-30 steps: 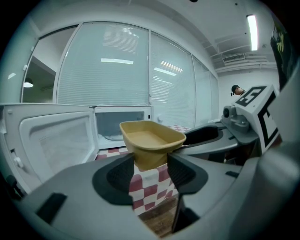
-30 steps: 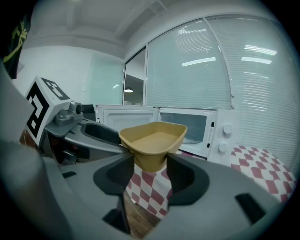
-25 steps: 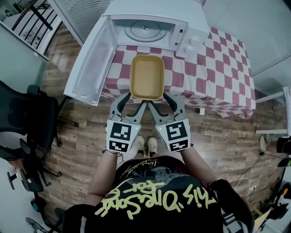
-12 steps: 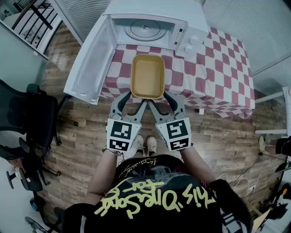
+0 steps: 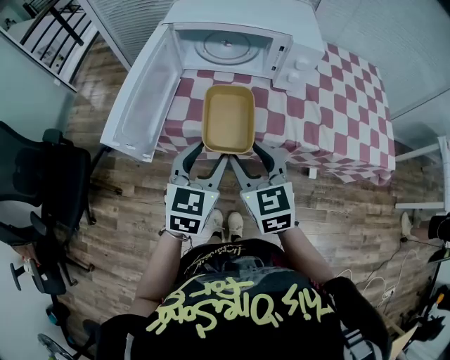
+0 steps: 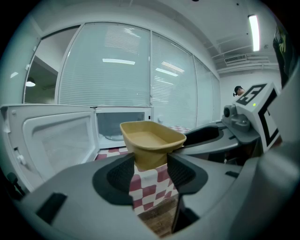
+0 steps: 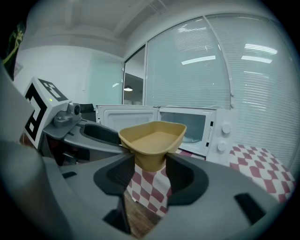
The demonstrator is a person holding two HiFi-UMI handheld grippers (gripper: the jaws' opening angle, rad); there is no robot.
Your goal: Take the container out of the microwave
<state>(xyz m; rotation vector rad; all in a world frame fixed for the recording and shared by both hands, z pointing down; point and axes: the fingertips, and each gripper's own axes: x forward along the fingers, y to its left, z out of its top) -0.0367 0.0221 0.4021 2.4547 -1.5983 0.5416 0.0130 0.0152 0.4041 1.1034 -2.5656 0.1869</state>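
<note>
Your left gripper (image 6: 150, 172) and right gripper (image 7: 150, 171) sit side by side. Each has its jaws spread wide around one near corner of the container (image 5: 228, 118). In each gripper view the pads look to rest against the tub's tapered walls just under its flared rim, so I read both as holding it rather than standing free.

The container lies directly ahead of both grippers on the checked table (image 5: 337, 105), its near end right at the table edge nearest you. It is fully outside the microwave (image 5: 232, 21), so the removal itself looks done. What remains, as I judge it, is a clean release.

Open both grippers together so neither side tugs the tub round. Let the pads come clear of the walls before you draw back. Pull straight towards yourself and keep low enough that the fingers do not catch under the rim. With the tub so close to the edge, any drag your way could tip it off.

The container is empty, with bare tan inside. Beyond it the microwave cavity holds only its glass turntable (image 5: 221, 46). Its door (image 5: 137, 98) hangs open, ahead and to the left of your left gripper.
</note>
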